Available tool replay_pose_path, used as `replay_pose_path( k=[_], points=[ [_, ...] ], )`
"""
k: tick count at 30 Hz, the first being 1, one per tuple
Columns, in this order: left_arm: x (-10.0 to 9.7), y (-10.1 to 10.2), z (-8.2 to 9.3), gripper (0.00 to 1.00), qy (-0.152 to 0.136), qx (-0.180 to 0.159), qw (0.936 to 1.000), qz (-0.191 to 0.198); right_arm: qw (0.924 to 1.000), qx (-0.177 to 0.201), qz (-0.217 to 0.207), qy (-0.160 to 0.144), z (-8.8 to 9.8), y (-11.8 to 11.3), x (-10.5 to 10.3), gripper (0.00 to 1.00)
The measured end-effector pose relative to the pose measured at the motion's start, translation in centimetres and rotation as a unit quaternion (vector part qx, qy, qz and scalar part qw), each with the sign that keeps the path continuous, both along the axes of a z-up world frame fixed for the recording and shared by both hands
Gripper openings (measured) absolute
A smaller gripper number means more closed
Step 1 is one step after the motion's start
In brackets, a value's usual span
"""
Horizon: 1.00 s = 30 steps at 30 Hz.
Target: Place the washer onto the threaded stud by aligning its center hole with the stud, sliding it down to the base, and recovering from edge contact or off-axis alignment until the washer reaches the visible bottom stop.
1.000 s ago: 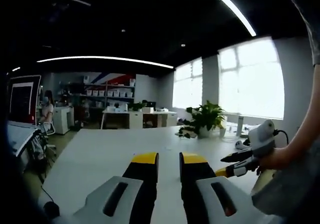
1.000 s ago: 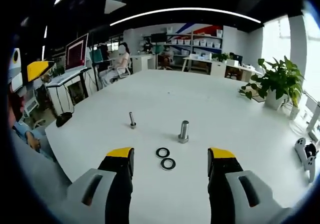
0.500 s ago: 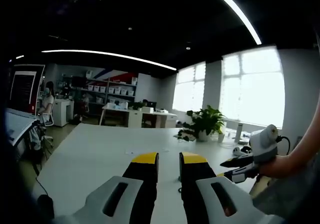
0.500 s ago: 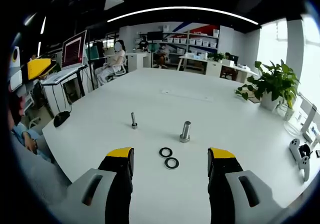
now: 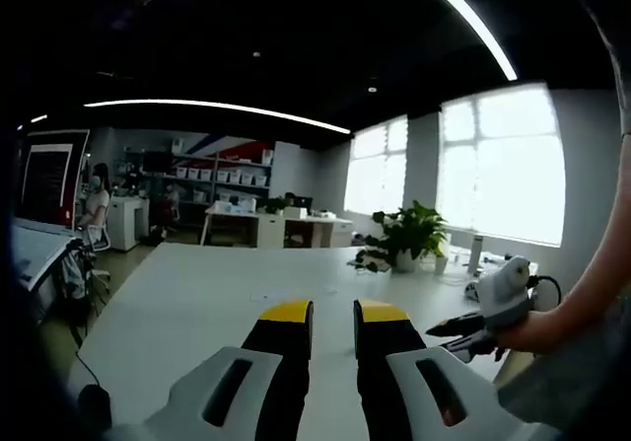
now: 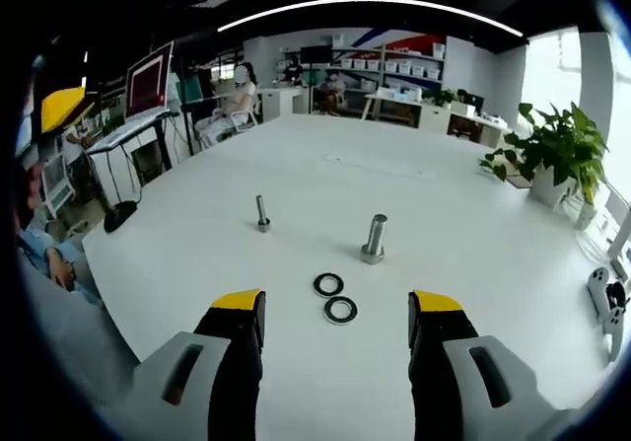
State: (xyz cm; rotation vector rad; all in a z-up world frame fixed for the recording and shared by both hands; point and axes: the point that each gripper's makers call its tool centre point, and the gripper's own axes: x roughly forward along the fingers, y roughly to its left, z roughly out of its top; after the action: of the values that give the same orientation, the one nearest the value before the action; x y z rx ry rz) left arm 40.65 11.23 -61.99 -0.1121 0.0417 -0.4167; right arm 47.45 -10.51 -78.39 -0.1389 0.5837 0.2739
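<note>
White laminate table (image 6: 296,194) carries the task's parts in the right gripper view: two flat black ring washers, the farther washer (image 6: 328,284) and the nearer washer (image 6: 341,310), lying just beside each other, with the thick grey threaded stud (image 6: 374,238) standing upright beyond them and a thinner grey stud (image 6: 262,213) upright farther off to the left. Over the last second this view has tipped slightly and edged toward the parts, so the washers now sit higher between the yellow-tipped fingers; the parts themselves have not moved on the table, only the camera. The right gripper (image 6: 335,313) hangs above the table with its fingers spread wide and empty, the nearer washer lined up in the gap. That reads as an approach to the pick-up; no washer is lifted yet, and neither stud carries one. In the left gripper view, the left gripper (image 5: 333,315) points out over the table toward a potted green plant (image 5: 409,236), its fingers nearly together with nothing between them, idle.
</note>
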Motion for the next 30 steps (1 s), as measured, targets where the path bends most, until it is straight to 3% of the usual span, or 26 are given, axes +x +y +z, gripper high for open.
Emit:
replay_pose_path(
  k=[9,30],
  points=[
    [0.0,-0.2,-0.1,0.14,-0.003,0.008,1.0000,-0.002,0.9998,0.009,-0.016,0.009,-1.9,-1.2,0.8,0.60],
    [0.2,0.1,-1.0,0.16,0.010,0.036,0.9993,0.007,0.9995,0.031,-0.008,0.003,-4.8,-0.1,2.5,0.55]
  ],
)
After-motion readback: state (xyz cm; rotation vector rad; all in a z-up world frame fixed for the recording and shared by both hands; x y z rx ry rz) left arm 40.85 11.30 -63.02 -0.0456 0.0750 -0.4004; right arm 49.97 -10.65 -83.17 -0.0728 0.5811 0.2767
